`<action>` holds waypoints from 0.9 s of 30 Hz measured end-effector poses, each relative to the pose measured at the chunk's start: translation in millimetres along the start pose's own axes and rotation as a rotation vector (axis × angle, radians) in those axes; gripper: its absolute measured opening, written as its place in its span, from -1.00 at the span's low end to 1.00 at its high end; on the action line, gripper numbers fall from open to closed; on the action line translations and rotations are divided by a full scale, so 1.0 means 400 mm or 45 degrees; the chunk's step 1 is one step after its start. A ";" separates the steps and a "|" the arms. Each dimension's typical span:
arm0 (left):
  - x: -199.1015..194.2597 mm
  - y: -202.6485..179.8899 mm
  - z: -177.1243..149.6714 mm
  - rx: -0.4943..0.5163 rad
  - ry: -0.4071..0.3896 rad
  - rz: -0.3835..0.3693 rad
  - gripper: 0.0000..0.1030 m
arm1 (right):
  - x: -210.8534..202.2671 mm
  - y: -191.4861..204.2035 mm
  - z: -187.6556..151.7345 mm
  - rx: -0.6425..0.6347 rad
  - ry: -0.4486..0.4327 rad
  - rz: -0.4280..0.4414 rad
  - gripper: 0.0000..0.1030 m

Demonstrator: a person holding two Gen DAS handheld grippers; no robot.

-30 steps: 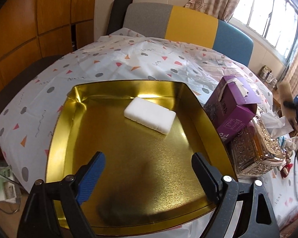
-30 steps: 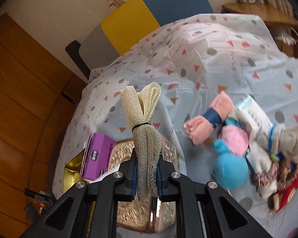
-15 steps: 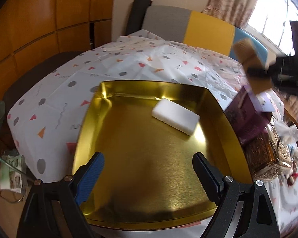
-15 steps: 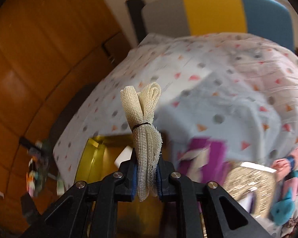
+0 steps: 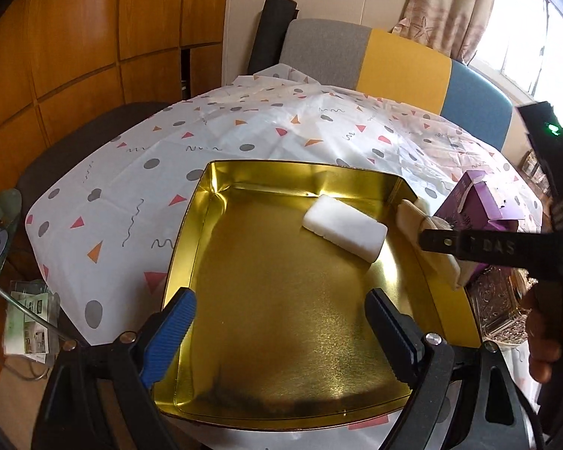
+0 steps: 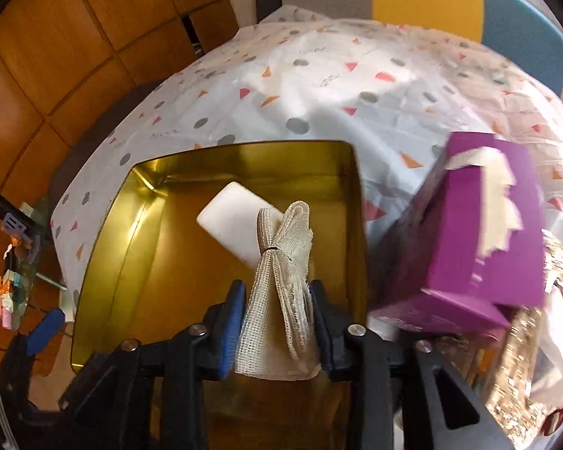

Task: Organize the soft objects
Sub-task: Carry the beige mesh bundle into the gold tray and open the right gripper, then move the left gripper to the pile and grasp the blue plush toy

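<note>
Landmark: shallow gold metal tray (image 5: 191,247), set on a table under a white plastic cloth with grey dots and coloured triangles (image 5: 139,187).

Left gripper (image 5: 281,322), black with blue ribbed pads: spread wide above the near half of the tray, nothing between the fingers, roughly as far apart as half the tray's width.

Right gripper (image 6: 277,322), same build: closed on a cream mesh cloth bundle tied round the middle with a thin dark band (image 6: 281,273). Lower part of the bundle squeezed between the blue pads, looped upper end sticking out beyond the fingertips. Bundle held in the air over the tray's right side, just inside the right wall; contact with the tray floor impossible to tell. In the left wrist view, seen side-on at the tray's right wall (image 5: 428,240).

White rectangular foam block (image 5: 344,228) lying flat on the tray floor, toward the far right corner, just beside the hanging bundle.

Purple cardboard box with a torn top (image 6: 473,232) outside the tray, close to its right wall. Glittery gold patterned container (image 5: 497,303) also outside, right of the tray, nearer than the box.
</note>
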State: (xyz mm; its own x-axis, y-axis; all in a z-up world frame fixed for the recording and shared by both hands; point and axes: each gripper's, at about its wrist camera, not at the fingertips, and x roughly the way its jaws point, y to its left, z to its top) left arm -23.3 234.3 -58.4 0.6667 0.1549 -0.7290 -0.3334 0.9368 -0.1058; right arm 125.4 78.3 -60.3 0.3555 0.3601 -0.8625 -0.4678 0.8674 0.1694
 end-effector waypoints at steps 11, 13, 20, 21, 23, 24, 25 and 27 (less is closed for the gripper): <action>-0.024 -0.035 -0.007 0.061 -0.019 0.004 0.79 | -0.118 0.018 -0.050 -0.102 -0.193 -0.033 -0.08; -0.028 -0.039 -0.008 0.072 -0.024 0.003 0.79 | -0.141 0.014 -0.056 -0.095 -0.221 -0.024 -0.08; -0.046 -0.062 -0.011 0.115 -0.053 0.004 0.79 | -0.226 -0.055 -0.096 -0.056 -0.378 -0.136 -0.08; -0.047 -0.066 -0.011 0.121 -0.055 0.000 0.79 | -0.239 -0.071 -0.103 -0.048 -0.400 -0.164 -0.08; -0.050 -0.074 -0.011 0.133 -0.063 -0.001 0.79 | -0.264 -0.109 -0.117 -0.020 -0.432 -0.208 -0.08; -0.051 -0.078 -0.012 0.139 -0.063 -0.004 0.79 | -0.274 -0.128 -0.123 -0.008 -0.441 -0.224 -0.08; -0.051 -0.083 -0.013 0.145 -0.059 -0.010 0.79 | -0.283 -0.149 -0.130 0.007 -0.450 -0.244 -0.08; -0.053 -0.095 -0.016 0.167 -0.053 -0.029 0.79 | -0.302 -0.196 -0.148 0.042 -0.464 -0.286 -0.08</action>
State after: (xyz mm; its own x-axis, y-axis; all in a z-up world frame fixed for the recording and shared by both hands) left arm -29.1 193.5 -43.2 0.7013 0.1434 -0.6983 -0.2296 0.9728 -0.0309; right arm 71.2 -53.4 2.5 0.7108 0.2537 -0.6561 -0.3222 0.9465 0.0169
